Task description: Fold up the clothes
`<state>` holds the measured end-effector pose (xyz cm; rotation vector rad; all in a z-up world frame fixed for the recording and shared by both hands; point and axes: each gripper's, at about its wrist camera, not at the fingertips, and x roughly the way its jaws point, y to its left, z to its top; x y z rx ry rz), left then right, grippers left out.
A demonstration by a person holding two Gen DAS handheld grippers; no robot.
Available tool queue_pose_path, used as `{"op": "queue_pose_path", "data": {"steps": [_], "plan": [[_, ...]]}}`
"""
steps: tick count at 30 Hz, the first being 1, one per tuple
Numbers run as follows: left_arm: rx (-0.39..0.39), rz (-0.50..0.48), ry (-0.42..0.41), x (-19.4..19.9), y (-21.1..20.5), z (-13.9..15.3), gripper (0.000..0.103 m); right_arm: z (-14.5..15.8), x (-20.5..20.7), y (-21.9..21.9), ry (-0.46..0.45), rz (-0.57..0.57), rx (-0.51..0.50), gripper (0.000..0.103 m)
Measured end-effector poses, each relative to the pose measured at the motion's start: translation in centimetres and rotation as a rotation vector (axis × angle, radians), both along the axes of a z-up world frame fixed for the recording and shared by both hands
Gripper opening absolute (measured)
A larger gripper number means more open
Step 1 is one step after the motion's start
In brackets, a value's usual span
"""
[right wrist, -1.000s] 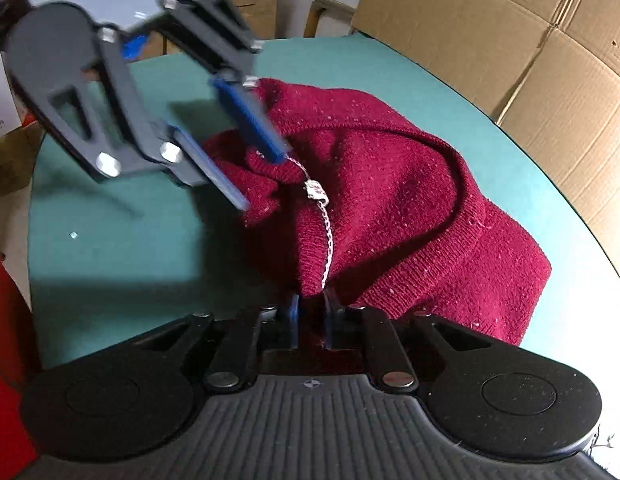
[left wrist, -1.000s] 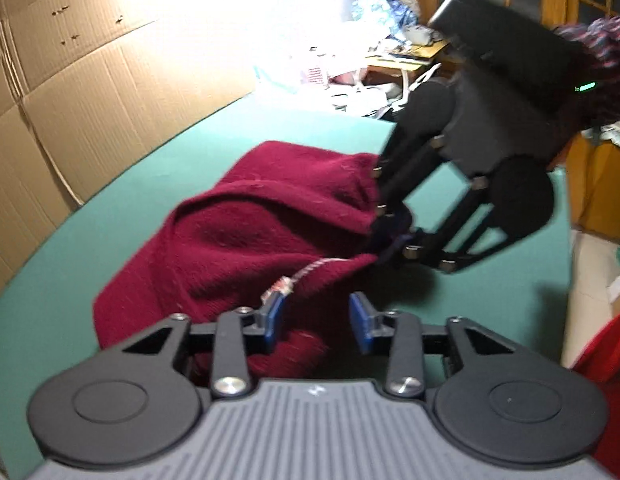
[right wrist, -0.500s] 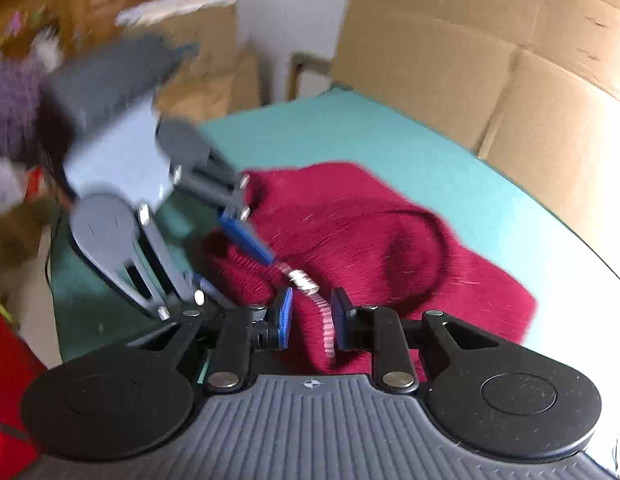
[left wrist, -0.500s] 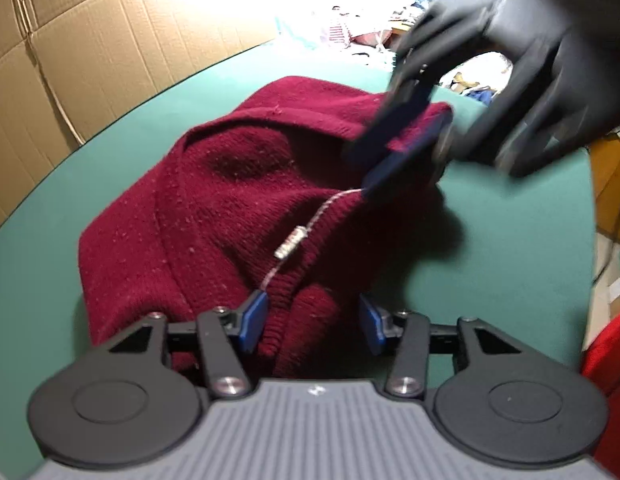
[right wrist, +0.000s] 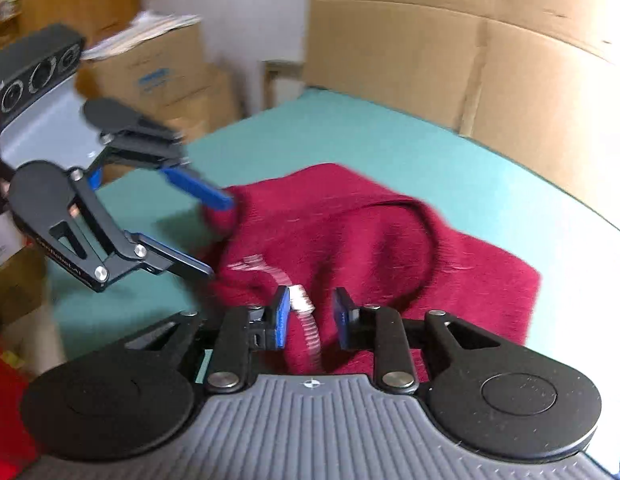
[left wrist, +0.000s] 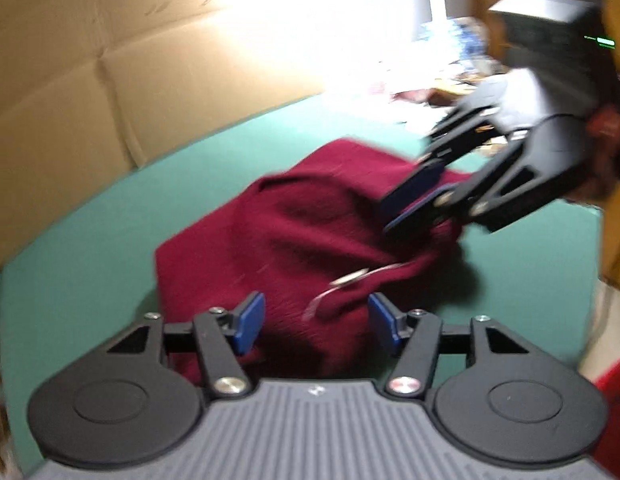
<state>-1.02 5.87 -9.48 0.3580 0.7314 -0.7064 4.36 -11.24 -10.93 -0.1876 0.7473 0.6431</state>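
Between the two grippers on the green table [right wrist: 369, 128], the maroon knit sweater [right wrist: 373, 236] lies bunched, its length running away toward the cardboard. Nearest is the right gripper [right wrist: 311, 316], fingers apart around the zipper edge [right wrist: 306, 320]. Opposite, the left gripper [right wrist: 214, 236] also gapes at the fabric's near fold, gripping nothing.

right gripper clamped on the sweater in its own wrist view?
No. The right gripper has its blue pads apart, with the maroon sweater and its white cord lying loose in the gap.
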Motion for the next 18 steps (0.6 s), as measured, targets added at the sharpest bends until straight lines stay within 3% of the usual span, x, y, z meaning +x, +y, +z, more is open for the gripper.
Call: {"op": "queue_pose_path", "data": {"steps": [2, 5, 7, 10, 12, 15, 18], "plan": [[0.043, 0.024, 0.041, 0.9, 0.1, -1.9, 0.055, -1.3, 0.6, 0.0, 0.035, -0.062, -0.019, 0.026], [0.055, 0.014, 0.041, 0.2, 0.1, -3.0, 0.065, -3.1, 1.1, -0.1, 0.072, -0.102, -0.053, 0.026], [0.048, -0.011, 0.055, -0.9, 0.2, -2.6, 0.067, -2.2, 0.1, -0.6, 0.053, -0.114, -0.046, 0.026], [0.042, -0.049, 0.054, -2.7, 0.4, -1.7, 0.061, -0.1, -1.1, -2.9, 0.011, -0.229, 0.006, 0.034], [0.003, -0.016, 0.017, -3.0, 1.3, -0.6, 0.063, 0.9, -2.0, -4.9, -0.002, -0.336, 0.038, 0.037], [-0.017, 0.045, -0.036, -1.6, 2.0, 0.1, 0.069, 0.0, -2.4, -6.5, 0.008, -0.426, 0.037, 0.037], [-0.009, 0.063, 0.027, 0.2, 1.2, -1.6, 0.064, -1.8, -1.7, -7.1, 0.057, -0.482, 0.036, 0.036]]}}
